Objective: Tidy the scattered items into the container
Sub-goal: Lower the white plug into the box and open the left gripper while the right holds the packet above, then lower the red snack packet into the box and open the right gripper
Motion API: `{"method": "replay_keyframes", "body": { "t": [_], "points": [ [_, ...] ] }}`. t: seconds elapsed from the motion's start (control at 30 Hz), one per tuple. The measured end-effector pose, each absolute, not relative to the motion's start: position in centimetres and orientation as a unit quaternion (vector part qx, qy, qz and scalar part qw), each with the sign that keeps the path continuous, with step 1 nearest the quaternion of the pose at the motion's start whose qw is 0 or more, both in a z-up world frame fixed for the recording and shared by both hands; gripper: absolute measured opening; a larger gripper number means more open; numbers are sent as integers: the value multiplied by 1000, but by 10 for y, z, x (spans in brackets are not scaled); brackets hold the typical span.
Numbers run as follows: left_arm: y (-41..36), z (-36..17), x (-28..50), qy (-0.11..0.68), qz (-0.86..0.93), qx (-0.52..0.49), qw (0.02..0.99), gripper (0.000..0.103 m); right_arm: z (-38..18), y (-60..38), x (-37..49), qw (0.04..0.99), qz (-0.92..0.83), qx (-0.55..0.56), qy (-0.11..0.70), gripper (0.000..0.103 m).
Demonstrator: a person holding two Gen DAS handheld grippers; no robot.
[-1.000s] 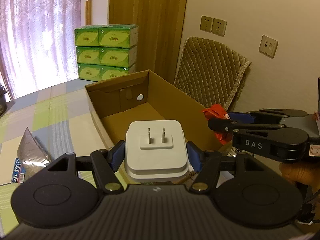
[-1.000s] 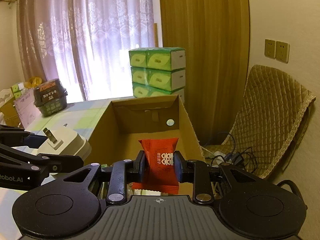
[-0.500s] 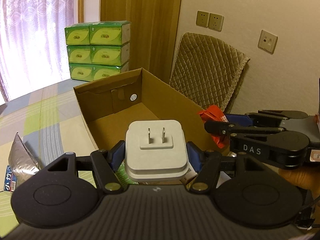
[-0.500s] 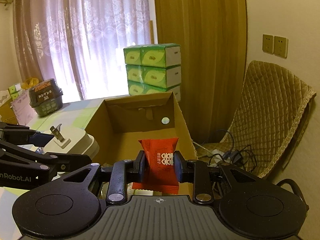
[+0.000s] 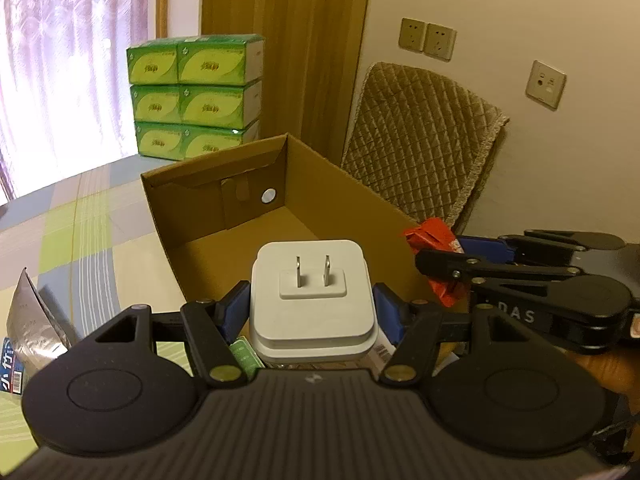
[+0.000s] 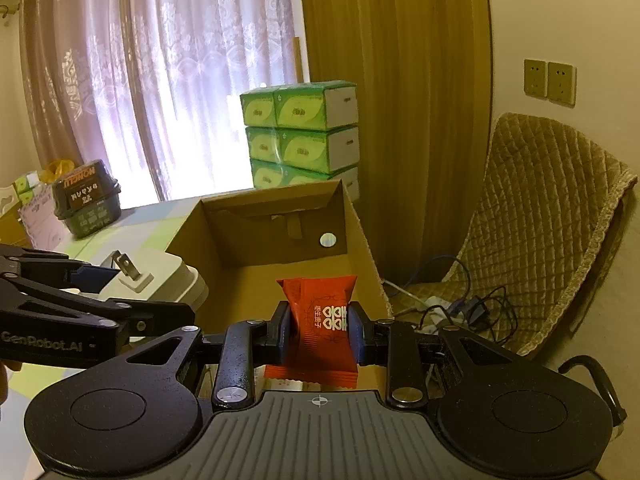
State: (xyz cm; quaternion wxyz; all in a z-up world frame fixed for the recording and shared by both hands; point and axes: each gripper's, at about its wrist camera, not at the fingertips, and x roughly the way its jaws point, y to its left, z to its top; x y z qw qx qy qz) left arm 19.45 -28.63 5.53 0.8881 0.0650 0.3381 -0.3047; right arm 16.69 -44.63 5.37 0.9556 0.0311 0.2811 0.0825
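- Currently, the left gripper (image 5: 312, 312) is clamped on a white plug adapter (image 5: 311, 300), prongs facing away, held above the near end of the cardboard box (image 5: 332, 184).
- The box stands open on the checked tablecloth (image 5: 80, 224).
- The right gripper (image 6: 319, 332) is closed on a red sachet (image 6: 320, 320), held upright over the box's near edge.

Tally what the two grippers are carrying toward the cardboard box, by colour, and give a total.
White: 1, the plug adapter in the left gripper
Red: 1, the snack packet in the right gripper
Total: 2
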Motion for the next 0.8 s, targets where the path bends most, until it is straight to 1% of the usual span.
{"method": "replay_keyframes", "body": {
  "t": [0.07,0.1,0.13,0.47,0.8],
  "points": [
    [-285,53,198,342,-300,63,889,65,53,-446,169,955,83,31,282,32],
    [-283,53,198,339,-295,63,891,72,52,-446,169,955,83,31,283,32],
    [-281,53,197,336,-292,64,893,73,52,-446,169,955,83,31,283,32],
    [-242,51,187,343,-267,45,899,73,48,-443,171,953,87,31,290,32],
    [-233,49,176,348,-265,44,898,74,51,-431,169,953,96,26,287,32]
  ]
}}
